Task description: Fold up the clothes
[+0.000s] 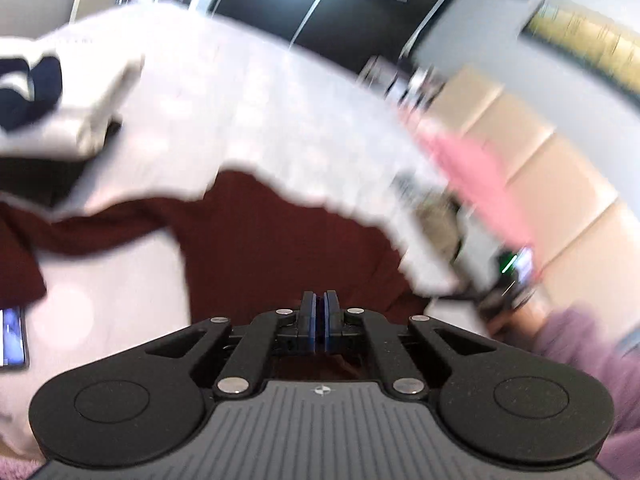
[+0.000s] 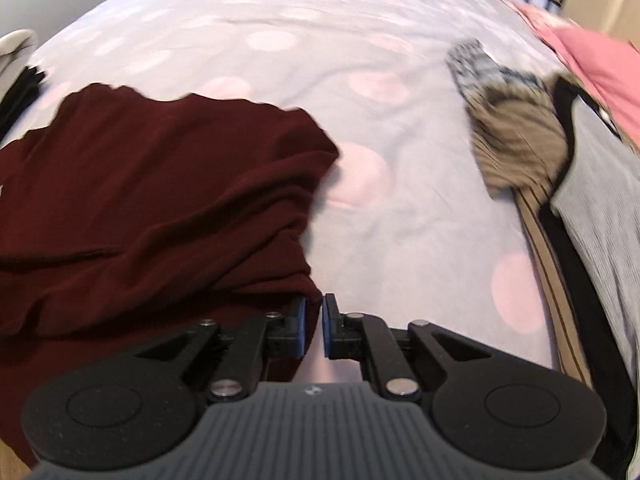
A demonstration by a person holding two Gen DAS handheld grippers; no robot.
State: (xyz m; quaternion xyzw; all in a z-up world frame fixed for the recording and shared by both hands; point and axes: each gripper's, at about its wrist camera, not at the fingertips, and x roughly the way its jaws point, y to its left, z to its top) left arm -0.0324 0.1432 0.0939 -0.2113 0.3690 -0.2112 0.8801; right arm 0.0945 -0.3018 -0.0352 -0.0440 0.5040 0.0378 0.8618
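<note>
A dark maroon garment (image 2: 152,184) lies rumpled on the pale spotted bedspread (image 2: 400,160). It also shows in the left wrist view (image 1: 260,248), spread out ahead of the fingers. My left gripper (image 1: 320,304) is shut over the maroon cloth; whether any cloth sits between the pads is not visible. My right gripper (image 2: 313,312) is slightly open at the garment's near right corner, with the cloth edge touching its left pad and a narrow gap between the pads.
A pile of other clothes (image 2: 520,140) in tan, grey and black lies on the right of the bed, with a pink cloth (image 2: 600,64) behind. Folded white and navy clothes (image 1: 52,96) sit far left. A phone (image 1: 12,338) lies at the left edge.
</note>
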